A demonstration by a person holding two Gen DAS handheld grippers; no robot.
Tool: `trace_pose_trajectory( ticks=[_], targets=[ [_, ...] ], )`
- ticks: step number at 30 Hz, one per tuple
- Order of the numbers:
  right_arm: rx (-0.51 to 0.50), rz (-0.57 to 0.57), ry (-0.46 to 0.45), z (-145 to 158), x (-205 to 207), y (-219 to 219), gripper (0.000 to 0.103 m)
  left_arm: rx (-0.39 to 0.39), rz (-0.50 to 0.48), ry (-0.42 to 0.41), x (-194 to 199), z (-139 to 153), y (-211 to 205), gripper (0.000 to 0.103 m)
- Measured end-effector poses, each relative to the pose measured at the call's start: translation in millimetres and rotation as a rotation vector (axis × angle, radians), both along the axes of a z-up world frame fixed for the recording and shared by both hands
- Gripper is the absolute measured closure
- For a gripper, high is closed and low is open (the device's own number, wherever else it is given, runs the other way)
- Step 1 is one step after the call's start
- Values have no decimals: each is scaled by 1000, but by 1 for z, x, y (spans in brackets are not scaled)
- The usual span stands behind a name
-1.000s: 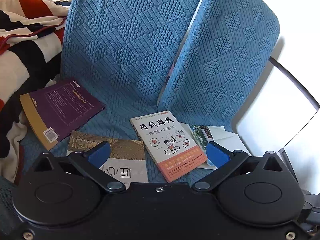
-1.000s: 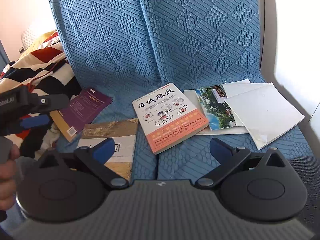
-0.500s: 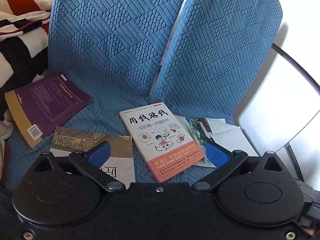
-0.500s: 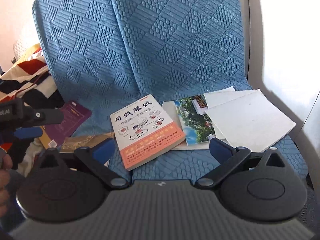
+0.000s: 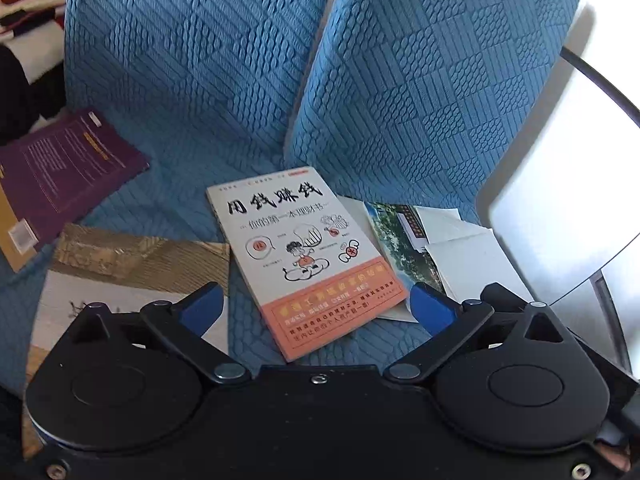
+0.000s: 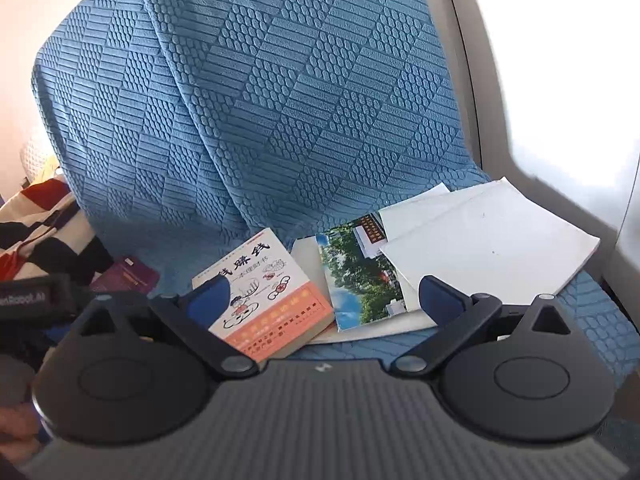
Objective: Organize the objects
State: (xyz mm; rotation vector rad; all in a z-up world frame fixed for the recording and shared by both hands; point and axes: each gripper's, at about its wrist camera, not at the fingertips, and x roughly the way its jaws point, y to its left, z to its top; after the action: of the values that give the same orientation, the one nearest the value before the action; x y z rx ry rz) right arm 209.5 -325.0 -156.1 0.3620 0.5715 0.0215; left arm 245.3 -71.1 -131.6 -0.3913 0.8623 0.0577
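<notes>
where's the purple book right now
In the left wrist view the purple book lies at the far left of the blue seat cover, behind the tan book and left of the white-and-orange book.

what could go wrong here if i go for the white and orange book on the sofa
The white and orange book overlaps the stack of papers beside it, so lifting it may drag the photo booklet out of place. It lies flat on the soft blue sofa cover, so the open right gripper might pinch fabric instead of the edge.
</notes>
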Motion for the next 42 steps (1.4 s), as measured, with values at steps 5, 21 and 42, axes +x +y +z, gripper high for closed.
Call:
trace_pose_trajectory(
  ticks=[5,21,42],
  targets=[
    [31,4,-21,-16,21,-5,1,-69,37,21,12,-17,8,10],
    [50,169,160,-61,82,7,37,-179,75,177,36,-79,15,52],
    [75,199,223,-80,99,17,63,-323,174,216,33,-85,19,51]
  ],
)
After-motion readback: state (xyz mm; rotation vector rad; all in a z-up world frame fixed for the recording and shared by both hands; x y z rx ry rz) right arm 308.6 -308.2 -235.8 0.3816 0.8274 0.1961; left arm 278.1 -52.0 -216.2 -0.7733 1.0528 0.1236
